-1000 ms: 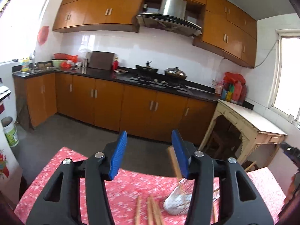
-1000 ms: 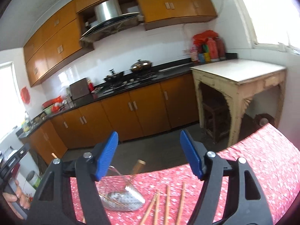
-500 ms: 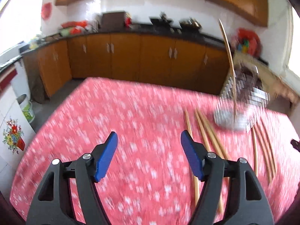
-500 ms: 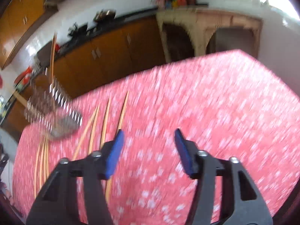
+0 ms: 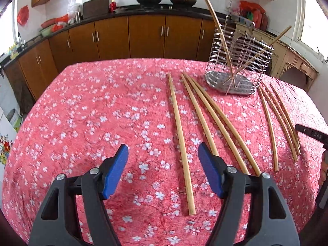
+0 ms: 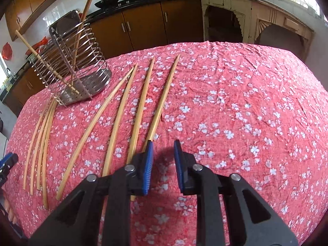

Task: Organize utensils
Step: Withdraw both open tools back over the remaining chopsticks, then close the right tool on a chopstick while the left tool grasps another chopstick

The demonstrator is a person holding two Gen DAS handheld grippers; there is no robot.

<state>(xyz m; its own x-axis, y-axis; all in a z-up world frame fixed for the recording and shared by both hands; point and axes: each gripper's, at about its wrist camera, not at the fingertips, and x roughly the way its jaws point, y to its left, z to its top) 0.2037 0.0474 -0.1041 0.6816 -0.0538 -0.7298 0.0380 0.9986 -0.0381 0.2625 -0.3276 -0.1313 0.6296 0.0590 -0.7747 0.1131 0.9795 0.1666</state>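
Shiny silver wire-and-perforated-metal utensil holder [image 5: 237,65], matt pale wooden chopsticks [image 5: 180,131] on wrinkled pink floral cloth [image 6: 235,106], matt black plastic gripper [image 6: 163,164] with ribbed blue pads [image 6: 148,164], glossy brown wooden cabinets [image 5: 131,34]

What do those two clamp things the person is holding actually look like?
Both look alike. The left gripper and right gripper each have two chunky black plastic arms with triangular cut-outs, silver round pivot pins, and flat bright blue pads on the fingertips. No cables or sleeves show.
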